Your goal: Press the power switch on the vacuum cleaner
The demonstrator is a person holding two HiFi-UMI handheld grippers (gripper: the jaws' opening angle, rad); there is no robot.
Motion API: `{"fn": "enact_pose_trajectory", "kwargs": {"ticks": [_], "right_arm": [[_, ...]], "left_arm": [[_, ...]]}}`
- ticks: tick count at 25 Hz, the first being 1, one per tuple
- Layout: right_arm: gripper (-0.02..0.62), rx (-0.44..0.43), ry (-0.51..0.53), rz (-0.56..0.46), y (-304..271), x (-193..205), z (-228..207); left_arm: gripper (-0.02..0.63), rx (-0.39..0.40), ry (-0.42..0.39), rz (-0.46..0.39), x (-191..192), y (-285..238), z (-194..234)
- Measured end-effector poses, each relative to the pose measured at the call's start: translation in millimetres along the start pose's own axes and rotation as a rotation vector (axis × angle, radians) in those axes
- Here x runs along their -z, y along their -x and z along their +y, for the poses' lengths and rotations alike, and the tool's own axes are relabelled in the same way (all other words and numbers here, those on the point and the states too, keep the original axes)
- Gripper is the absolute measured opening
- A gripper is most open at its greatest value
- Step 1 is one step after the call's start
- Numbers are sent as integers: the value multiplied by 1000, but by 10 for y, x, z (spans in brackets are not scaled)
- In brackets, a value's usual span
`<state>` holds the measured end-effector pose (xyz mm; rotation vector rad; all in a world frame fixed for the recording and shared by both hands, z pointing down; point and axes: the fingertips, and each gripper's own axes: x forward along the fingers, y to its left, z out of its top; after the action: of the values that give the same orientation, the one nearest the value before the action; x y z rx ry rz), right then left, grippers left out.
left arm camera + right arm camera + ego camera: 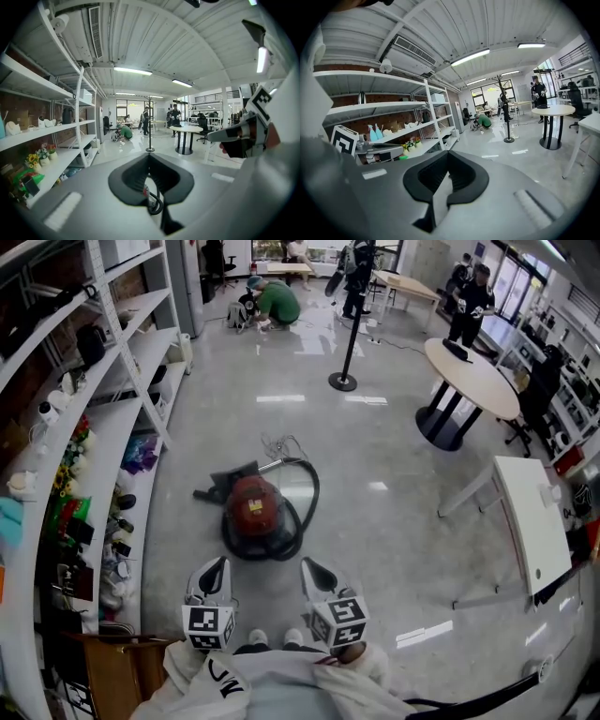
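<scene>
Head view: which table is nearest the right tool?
The white rectangular table on slanted legs, at the right edge. The round table on its black pedestal and the wooden table stand farther off.

The vacuum is too small in the head view for me to pick out any switch on its red top. In the left gripper view, the jaws hide all but a red sliver and a loop of hose. The person's sleeve runs off the bottom edge.
</scene>
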<state>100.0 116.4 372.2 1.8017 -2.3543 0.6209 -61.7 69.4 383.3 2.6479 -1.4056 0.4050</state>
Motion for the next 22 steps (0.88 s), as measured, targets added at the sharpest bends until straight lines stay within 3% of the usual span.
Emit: {"fn": "enact_pose_trajectory", "kwargs": {"ticks": [22], "right_arm": [[0,36,29,19,-148,68,246]], "left_arm": [[0,-5,41,-15,101,140,284]]}}
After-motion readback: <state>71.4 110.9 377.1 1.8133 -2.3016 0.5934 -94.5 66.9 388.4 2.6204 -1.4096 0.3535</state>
